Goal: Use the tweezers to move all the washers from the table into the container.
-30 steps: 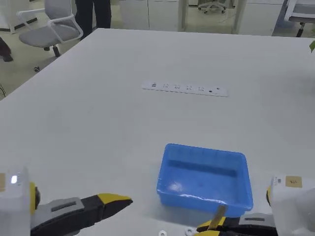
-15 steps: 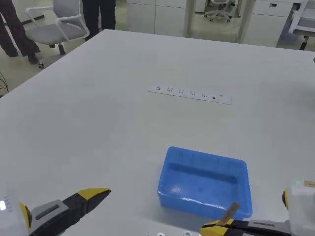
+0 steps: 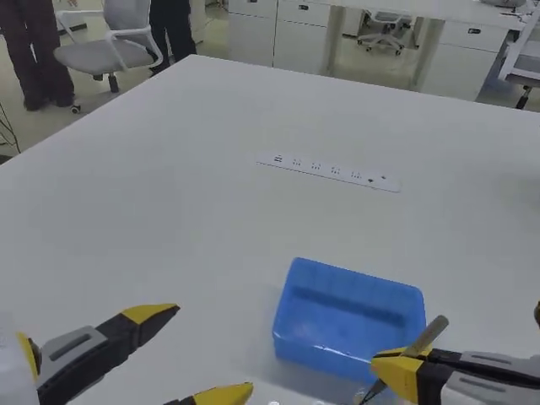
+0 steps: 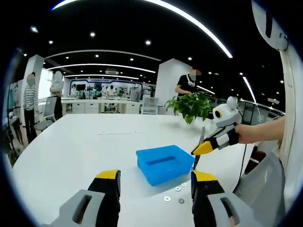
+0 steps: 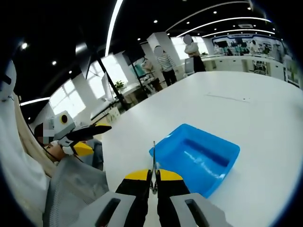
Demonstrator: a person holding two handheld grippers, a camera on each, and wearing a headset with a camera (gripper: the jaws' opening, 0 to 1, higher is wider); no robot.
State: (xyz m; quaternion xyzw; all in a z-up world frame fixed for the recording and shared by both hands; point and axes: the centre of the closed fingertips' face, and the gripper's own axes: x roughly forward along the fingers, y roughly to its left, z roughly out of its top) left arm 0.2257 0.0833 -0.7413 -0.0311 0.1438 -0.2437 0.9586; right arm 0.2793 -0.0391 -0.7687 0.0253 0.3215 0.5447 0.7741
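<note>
Washers [image 4: 178,188], four as far as I can count, lie on the table [image 4: 71,151] between my left gripper [image 4: 155,177], its jaws spread wide and bare, and the one blue container [image 4: 163,163]. My right gripper [image 5: 152,174] pinches one pair of tweezers [image 5: 154,156] beside the container.

Rectangular blue plastic container [image 3: 346,325]: smooth, faintly glossy. Broad white table [image 3: 169,186]: smooth, matt finish. Small round washers [image 4: 177,188]: pale metal. Thin tweezers [image 5: 154,153]: smooth grey metal.
</note>
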